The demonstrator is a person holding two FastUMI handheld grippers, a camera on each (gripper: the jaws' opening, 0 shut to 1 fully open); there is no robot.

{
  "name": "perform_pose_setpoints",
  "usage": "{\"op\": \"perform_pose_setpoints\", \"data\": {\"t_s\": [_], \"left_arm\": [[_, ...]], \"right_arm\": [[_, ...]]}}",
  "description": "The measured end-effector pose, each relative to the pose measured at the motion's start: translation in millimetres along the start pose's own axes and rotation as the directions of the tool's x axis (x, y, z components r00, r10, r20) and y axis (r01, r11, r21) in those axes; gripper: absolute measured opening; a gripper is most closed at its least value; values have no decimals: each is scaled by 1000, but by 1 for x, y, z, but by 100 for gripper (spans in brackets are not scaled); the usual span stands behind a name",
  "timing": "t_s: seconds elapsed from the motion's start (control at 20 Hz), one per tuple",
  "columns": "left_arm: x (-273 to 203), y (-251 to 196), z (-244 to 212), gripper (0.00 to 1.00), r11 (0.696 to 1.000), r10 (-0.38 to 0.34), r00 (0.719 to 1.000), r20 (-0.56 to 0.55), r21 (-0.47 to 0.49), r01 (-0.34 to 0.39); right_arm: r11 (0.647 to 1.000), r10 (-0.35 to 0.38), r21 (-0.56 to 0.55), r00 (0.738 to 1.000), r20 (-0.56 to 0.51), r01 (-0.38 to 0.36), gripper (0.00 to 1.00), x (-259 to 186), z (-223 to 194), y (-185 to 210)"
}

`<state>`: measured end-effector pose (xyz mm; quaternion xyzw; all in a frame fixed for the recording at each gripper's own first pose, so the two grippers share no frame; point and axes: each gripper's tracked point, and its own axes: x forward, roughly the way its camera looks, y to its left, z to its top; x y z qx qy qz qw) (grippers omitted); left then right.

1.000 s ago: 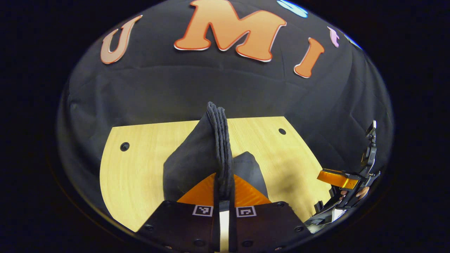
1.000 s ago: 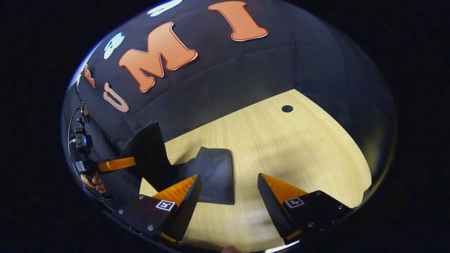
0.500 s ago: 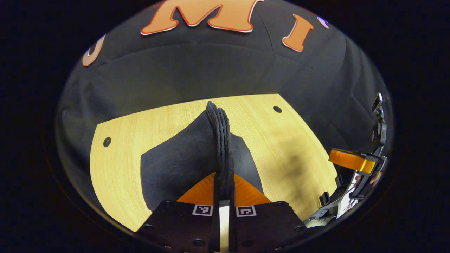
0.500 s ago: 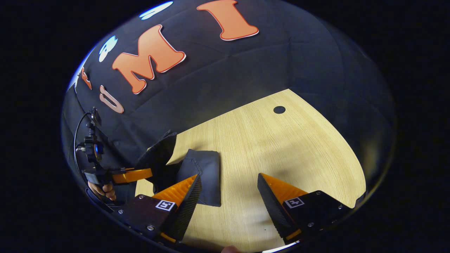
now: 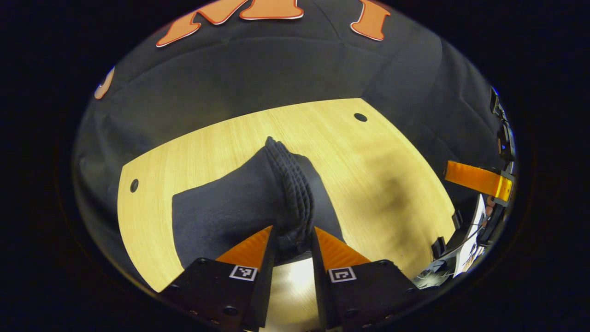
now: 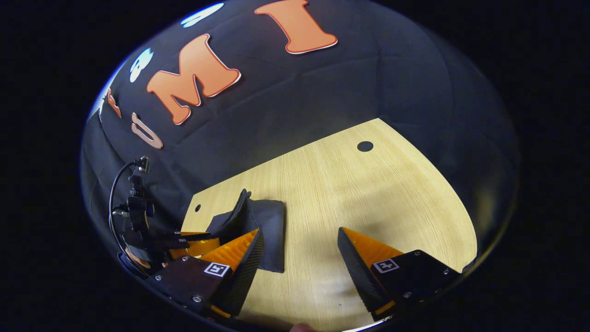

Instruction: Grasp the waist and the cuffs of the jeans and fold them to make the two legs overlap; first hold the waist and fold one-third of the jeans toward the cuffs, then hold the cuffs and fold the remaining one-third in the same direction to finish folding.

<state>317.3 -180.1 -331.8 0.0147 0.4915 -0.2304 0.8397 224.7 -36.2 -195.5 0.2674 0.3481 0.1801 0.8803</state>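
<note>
in the left gripper view, the left hand-held gripper [image 5: 291, 240] sits at the bottom edge with its fingers [image 5: 251, 249] parted a little, and a bunched, stacked edge of the dark jeans [image 5: 239, 203] rises out of the gap between them; whether both fingers press on the cloth cannot be told. just beyond, the rest of the jeans spreads low and flat over the pale wooden tabletop [image 5: 368, 184], mostly to the left of the bunched edge. farther off at the right rim of that view the right hand-held gripper [image 5: 479, 180] shows, with fingers of a person's hand [image 5: 489, 203] just under it. in the right gripper view, the right hand-held gripper [image 6: 299, 249] is wide open and holds nothing, bare tabletop [image 6: 368, 193] between its fingers [image 6: 239, 258]. beside its left finger lie the jeans [image 6: 269, 230] as a folded dark stack, one edge lifted up toward the left hand-held gripper [image 6: 193, 244], which meets the cloth at the near left. a round hole [image 6: 365, 146] marks the far part of the tabletop, and the black cloth wall [image 6: 368, 83] hangs behind.
</note>
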Motion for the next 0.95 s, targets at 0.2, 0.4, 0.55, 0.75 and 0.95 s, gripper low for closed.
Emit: {"op": "perform_pose_setpoints", "data": {"t_s": [0.2, 0.4, 0.55, 0.75, 0.95], "left_arm": [[-19, 2, 17, 55, 998, 27, 994, 108, 45, -32], [-53, -6, 25, 78, 997, 33, 982, 188, 64, -46], [-80, -2, 35, 81, 995, 67, 959, 274, 52, -85], [-112, 15, 49, 89, 986, 147, 893, 426, 4, -164], [-145, 45, 54, 92, 967, 251, 778, 576, -108, -232]], "right_arm": [[999, -5, -37, 998, 58, 8, 97, -5, 11, 8], [993, 24, -116, 991, 130, -8, 97, -11, 24, 31], [984, 46, -180, 983, 178, -13, 97, -18, 31, 52], [959, 76, -282, 952, 297, 11, 96, -32, 50, 74], [932, 133, -362, 918, 374, 13, 97, -37, 54, 99]]}}
